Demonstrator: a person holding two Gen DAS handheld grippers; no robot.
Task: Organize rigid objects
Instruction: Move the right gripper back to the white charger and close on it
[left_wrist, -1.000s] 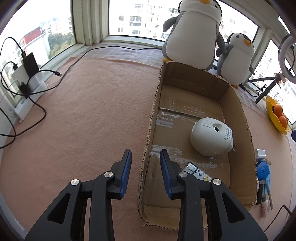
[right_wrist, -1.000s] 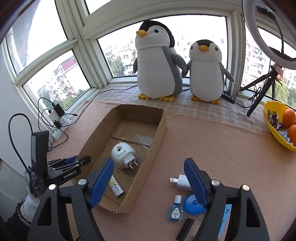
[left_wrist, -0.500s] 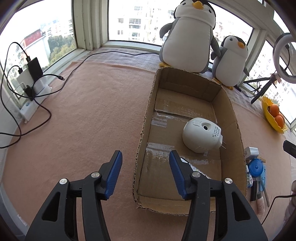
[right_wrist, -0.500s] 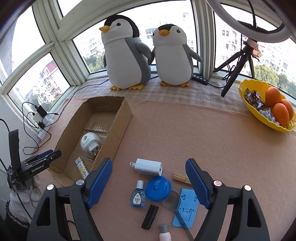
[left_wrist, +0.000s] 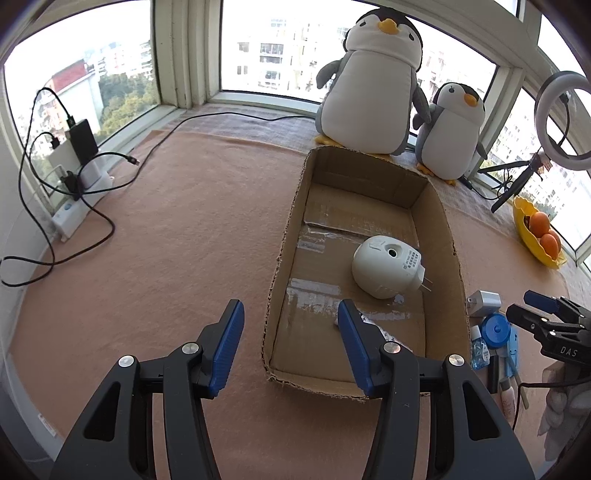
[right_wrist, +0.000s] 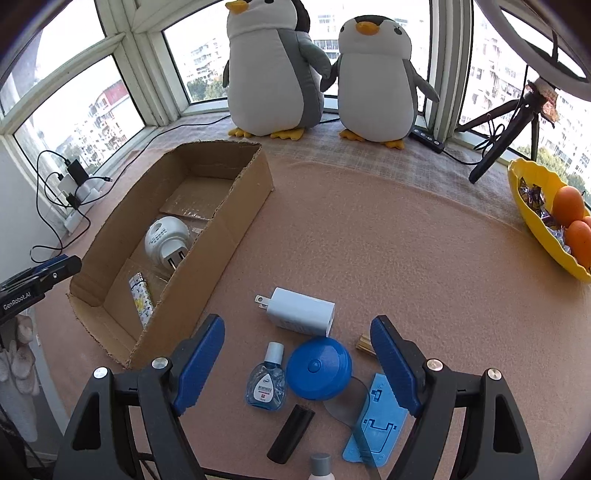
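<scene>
Since the earlier frame, the left gripper (left_wrist: 290, 341) has parted, empty, beside the cardboard box (left_wrist: 452, 236). Over the loose items, the right gripper (right_wrist: 297, 363) hangs wide and empty; next it likely must close on the blue round case (right_wrist: 318, 368).
</scene>
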